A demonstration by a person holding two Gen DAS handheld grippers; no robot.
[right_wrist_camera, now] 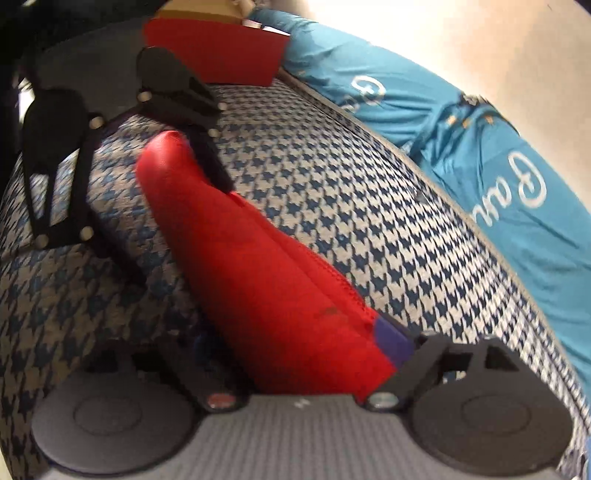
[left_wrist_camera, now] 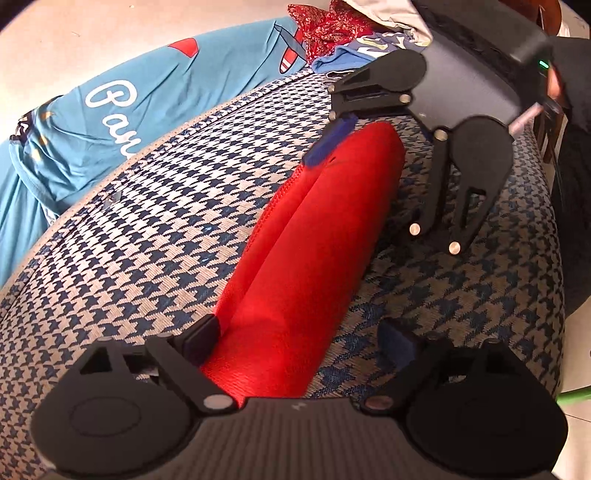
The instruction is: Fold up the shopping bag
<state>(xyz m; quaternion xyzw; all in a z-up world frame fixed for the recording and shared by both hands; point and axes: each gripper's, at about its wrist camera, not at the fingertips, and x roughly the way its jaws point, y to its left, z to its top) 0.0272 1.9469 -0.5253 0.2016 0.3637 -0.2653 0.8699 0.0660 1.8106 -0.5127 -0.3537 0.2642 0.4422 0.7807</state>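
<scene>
The red shopping bag (left_wrist_camera: 306,236) lies folded into a long narrow strip on a houndstooth cushion (left_wrist_camera: 147,229). My left gripper (left_wrist_camera: 299,343) is open with its fingers on either side of the strip's near end. My right gripper (left_wrist_camera: 369,155) straddles the far end, open, its blue-padded finger (left_wrist_camera: 330,142) at the strip's left edge. In the right wrist view the bag (right_wrist_camera: 266,280) runs away from my right gripper (right_wrist_camera: 295,354), whose jaws sit on both sides of it, and the left gripper (right_wrist_camera: 177,173) is at the far end.
A blue garment with white lettering (left_wrist_camera: 92,122) lies beyond the cushion, also in the right wrist view (right_wrist_camera: 498,177). Red patterned cloth (left_wrist_camera: 328,26) and other fabrics are piled at the back. A red box (right_wrist_camera: 214,51) stands past the cushion. A wooden chair (left_wrist_camera: 554,125) is at right.
</scene>
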